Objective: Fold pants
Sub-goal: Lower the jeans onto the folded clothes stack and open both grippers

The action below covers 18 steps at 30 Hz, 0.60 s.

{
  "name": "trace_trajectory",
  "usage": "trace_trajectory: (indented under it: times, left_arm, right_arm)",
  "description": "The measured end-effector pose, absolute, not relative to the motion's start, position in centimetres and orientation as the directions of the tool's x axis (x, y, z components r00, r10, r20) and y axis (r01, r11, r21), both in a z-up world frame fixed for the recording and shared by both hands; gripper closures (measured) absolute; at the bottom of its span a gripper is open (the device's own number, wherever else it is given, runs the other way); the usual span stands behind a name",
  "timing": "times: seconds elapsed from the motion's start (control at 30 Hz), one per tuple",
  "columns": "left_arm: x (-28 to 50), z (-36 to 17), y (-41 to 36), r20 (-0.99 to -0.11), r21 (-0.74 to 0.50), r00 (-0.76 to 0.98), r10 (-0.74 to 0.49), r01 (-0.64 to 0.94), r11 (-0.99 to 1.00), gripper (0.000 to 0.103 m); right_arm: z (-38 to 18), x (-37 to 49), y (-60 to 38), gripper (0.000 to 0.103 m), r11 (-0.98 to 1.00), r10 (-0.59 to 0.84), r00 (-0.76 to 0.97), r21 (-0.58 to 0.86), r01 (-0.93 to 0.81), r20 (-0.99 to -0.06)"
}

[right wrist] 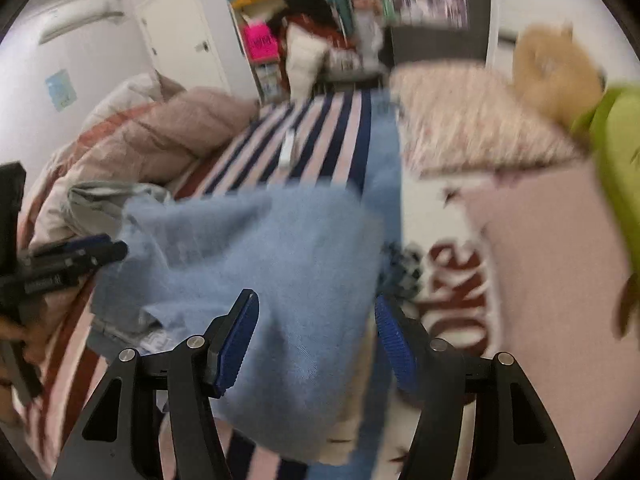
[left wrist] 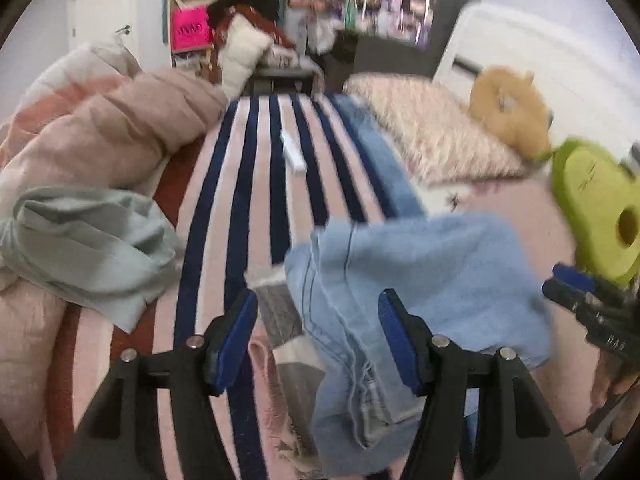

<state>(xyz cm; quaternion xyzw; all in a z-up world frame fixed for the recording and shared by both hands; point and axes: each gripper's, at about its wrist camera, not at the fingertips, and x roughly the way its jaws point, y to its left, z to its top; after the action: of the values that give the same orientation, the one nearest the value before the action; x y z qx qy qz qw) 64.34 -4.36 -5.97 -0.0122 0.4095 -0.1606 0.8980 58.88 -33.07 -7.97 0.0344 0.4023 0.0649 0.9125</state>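
Lying across the striped blanket (left wrist: pixel 256 184) on the bed, the pants (left wrist: pixel 420 264) are bunching into a loose heap near the bed's near edge, one leg trailing toward the far edge. On the left, a grey garment (left wrist: pixel 84 240) is sitting close by. The left tongs (left wrist: pixel 318 340) are gaping wide around a denim fold, not pinching it. The right tongs (right wrist: pixel 316 340) are likewise spread open over the cloth. Both views are blurring, so closing now is risking a grab of one layer only, skewing the fold.
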Motion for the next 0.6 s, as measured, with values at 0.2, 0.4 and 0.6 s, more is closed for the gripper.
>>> trace_trajectory:
  times: [0.2,0.4,0.6]
  left_arm:
    - [63.1,-5.5,-7.1,-0.695,-0.197,0.574,-0.434,0.429,0.882,0.044]
    - [65.1,-9.9,-7.9,-0.773,-0.131,0.535,-0.342,0.393,0.91,0.044]
    - [67.3,-14.1,-6.0,-0.798,-0.219,0.474,-0.373,0.348,0.912,0.033]
  right_arm:
    - [-4.9,57.5,-30.7,0.046,0.969,0.233,0.703,0.098,-0.227,-0.673]
    - [-8.9,59.9,-29.3,0.045,0.969,0.18,0.612,0.03,-0.247,-0.77]
    - [-13.0,60.8,-31.4,0.034,0.952,0.235,0.541,0.08,-0.294,-0.808]
